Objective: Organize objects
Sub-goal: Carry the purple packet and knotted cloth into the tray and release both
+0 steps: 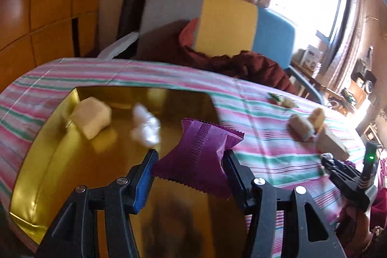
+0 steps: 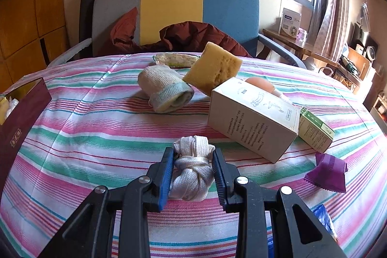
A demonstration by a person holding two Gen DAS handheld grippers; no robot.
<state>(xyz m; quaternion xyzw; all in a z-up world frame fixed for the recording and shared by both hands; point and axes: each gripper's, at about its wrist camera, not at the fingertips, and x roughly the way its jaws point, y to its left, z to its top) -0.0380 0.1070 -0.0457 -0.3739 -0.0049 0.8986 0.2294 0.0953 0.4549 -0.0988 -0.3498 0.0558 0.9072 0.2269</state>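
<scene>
My left gripper [image 1: 189, 162] is shut on a purple foil packet [image 1: 200, 154] and holds it above the gold-lined box [image 1: 48, 161]. Inside that box lie a pale yellow block [image 1: 90, 120] and a crumpled clear wrapper [image 1: 146, 127]. My right gripper [image 2: 193, 173] is shut on a knotted white cloth bundle [image 2: 192, 171] just above the striped tablecloth [image 2: 96, 127]. From the left wrist view the right gripper [image 1: 326, 157] shows at the right edge, over the cloth. The same box [image 2: 21, 108] appears at the left edge of the right wrist view, dark red outside.
On the striped cloth lie a rolled beige sock [image 2: 164, 91], a yellow sponge [image 2: 212, 67], a tall cardboard carton [image 2: 251, 120], a small green box [image 2: 314, 132], another purple packet [image 2: 327, 172] and a flat snack pack [image 2: 176, 59]. A multicoloured chair [image 2: 174, 13] with a dark red jacket stands behind the table.
</scene>
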